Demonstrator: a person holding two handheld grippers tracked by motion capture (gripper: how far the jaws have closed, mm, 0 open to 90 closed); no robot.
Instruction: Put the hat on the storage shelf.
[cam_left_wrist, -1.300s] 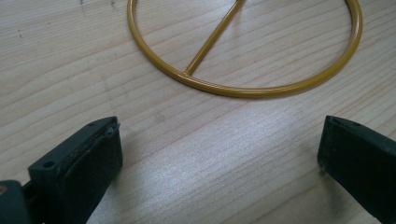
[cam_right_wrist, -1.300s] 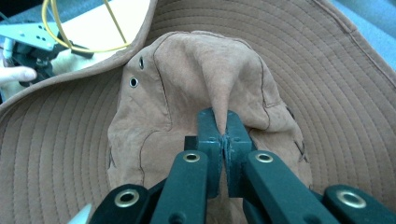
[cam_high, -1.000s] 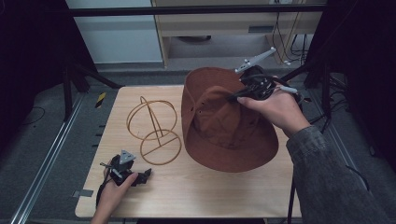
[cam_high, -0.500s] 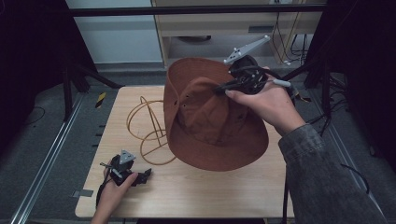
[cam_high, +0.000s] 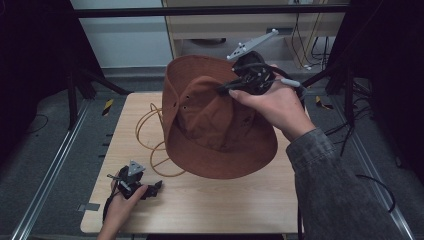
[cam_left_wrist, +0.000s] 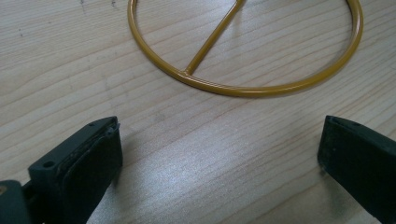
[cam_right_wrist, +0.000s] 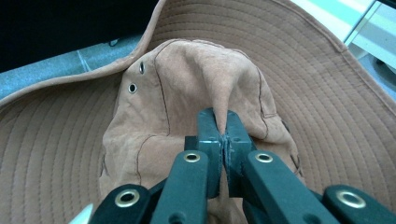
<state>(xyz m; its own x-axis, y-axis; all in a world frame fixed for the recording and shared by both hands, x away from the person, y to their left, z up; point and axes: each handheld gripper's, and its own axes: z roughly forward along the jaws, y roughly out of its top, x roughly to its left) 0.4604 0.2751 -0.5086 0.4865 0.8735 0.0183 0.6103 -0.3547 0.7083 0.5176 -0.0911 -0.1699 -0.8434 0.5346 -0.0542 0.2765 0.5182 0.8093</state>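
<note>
A brown wide-brimmed hat (cam_high: 215, 125) hangs in the air above the wooden table (cam_high: 210, 210), tilted, its brim toward me. My right gripper (cam_high: 226, 91) is shut on a fold of the hat's crown (cam_right_wrist: 201, 84); the right gripper view has the cloth pinched between both pads. Under and left of the hat stands a yellow wire hat stand (cam_high: 150, 130), partly hidden by the brim. Its round base ring (cam_left_wrist: 243, 70) lies on the wood just ahead of my left gripper (cam_left_wrist: 219, 149), which rests open and empty near the table's front left corner (cam_high: 132, 182).
Black frame posts (cam_high: 72, 85) rise at the table's left and right. A cabinet and cables (cam_high: 310, 45) sit beyond the far edge. Bare wood (cam_high: 225, 200) stretches along the front of the table.
My right gripper has lifted the hat and carried it left, so the brim now covers part of the wire stand. The left hand has stayed put.
</note>
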